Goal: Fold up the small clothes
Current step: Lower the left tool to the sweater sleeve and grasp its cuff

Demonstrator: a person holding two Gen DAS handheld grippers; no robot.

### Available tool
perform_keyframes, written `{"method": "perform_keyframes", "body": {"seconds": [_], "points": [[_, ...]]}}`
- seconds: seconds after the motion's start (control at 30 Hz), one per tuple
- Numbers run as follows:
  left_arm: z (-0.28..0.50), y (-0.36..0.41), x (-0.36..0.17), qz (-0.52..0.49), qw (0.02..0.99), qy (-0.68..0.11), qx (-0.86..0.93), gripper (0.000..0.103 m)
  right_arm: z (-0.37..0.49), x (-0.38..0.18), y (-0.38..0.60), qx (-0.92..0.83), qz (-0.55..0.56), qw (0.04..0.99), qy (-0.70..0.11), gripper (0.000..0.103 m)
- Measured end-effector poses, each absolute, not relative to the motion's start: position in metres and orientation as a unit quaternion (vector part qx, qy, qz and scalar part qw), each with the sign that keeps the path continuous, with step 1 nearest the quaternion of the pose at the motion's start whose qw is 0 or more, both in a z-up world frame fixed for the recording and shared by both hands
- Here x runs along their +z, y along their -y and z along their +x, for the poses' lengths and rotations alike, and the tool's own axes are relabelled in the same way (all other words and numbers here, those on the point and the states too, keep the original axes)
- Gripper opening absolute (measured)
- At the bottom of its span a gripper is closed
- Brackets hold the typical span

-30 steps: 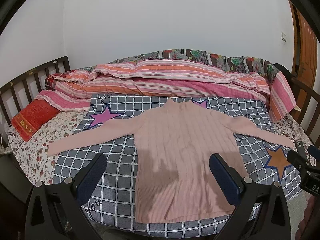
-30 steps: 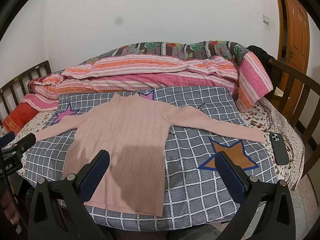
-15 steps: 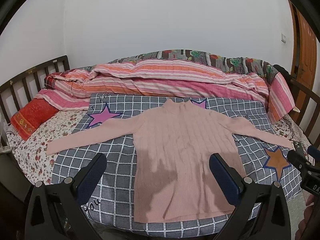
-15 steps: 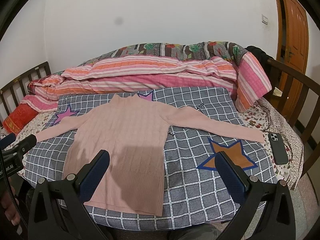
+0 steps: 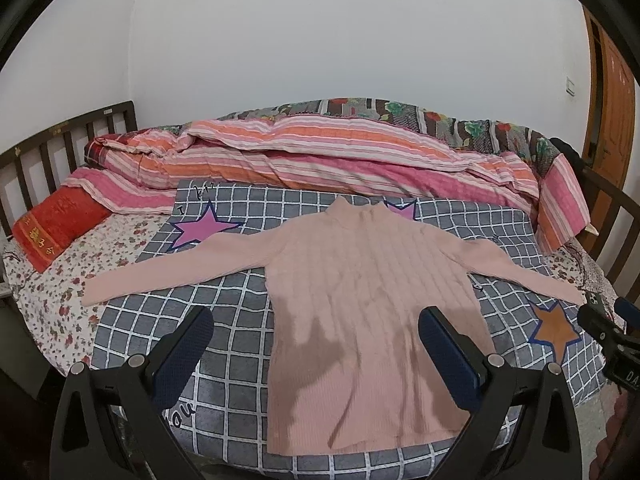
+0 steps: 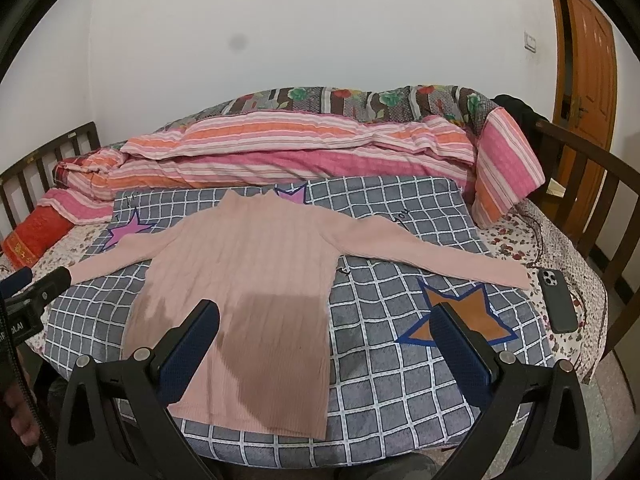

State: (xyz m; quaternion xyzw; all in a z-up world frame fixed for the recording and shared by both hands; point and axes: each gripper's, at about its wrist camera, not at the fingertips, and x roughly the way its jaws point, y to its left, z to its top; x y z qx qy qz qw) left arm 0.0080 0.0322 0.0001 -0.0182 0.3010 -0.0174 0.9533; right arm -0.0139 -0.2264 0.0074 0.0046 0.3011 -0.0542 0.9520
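Observation:
A pink ribbed long-sleeved sweater (image 5: 368, 300) lies flat, front down or up I cannot tell, on a grey checked blanket (image 5: 224, 308), both sleeves spread out to the sides. It also shows in the right wrist view (image 6: 248, 280). My left gripper (image 5: 316, 344) is open and empty, held above the sweater's hem area. My right gripper (image 6: 326, 340) is open and empty, held above the hem's right side. Neither touches the cloth. The right gripper's tip (image 5: 600, 320) shows at the left view's right edge.
A striped pink and orange quilt (image 5: 320, 160) is piled along the far side of the bed. A red pillow (image 5: 56, 228) lies at the left. A dark phone (image 6: 558, 300) lies by the right sleeve's cuff. Wooden bed rails (image 6: 580, 184) stand at both ends.
Both grippers have risen or drawn back very slightly; the sweater sits a little lower in view. The sweater has not moved and both grippers stay open.

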Motion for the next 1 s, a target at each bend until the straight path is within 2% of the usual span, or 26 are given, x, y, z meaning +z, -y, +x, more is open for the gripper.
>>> {"method": "perform_keyframes", "body": {"seconds": [0.23, 0.37, 0.6, 0.8, 1.0], "points": [[0.029, -0.057, -0.025, -0.030, 0.951, -0.307, -0.016, 0.103, 0.005, -0.010, 0.221, -0.047, -0.008, 0.954, -0.296, 0.103], [0.043, -0.082, -0.046, -0.046, 0.951, -0.306, -0.003, 0.103, 0.025, -0.025, 0.210, -0.057, -0.034, 0.945, -0.320, 0.103], [0.082, -0.166, -0.097, -0.130, 0.933, -0.331, 0.055, 0.103, 0.060, -0.062, 0.200, -0.061, -0.055, 0.941, -0.328, 0.103], [0.111, -0.240, -0.136, -0.164, 0.913, -0.342, 0.149, 0.102, 0.098, -0.089, 0.207, -0.016, -0.014, 0.938, -0.346, 0.103], [0.134, -0.310, -0.169, -0.215, 0.888, -0.344, 0.217, 0.093, 0.134, -0.106, 0.211, -0.015, 0.013, 0.940, -0.341, 0.103]]}}
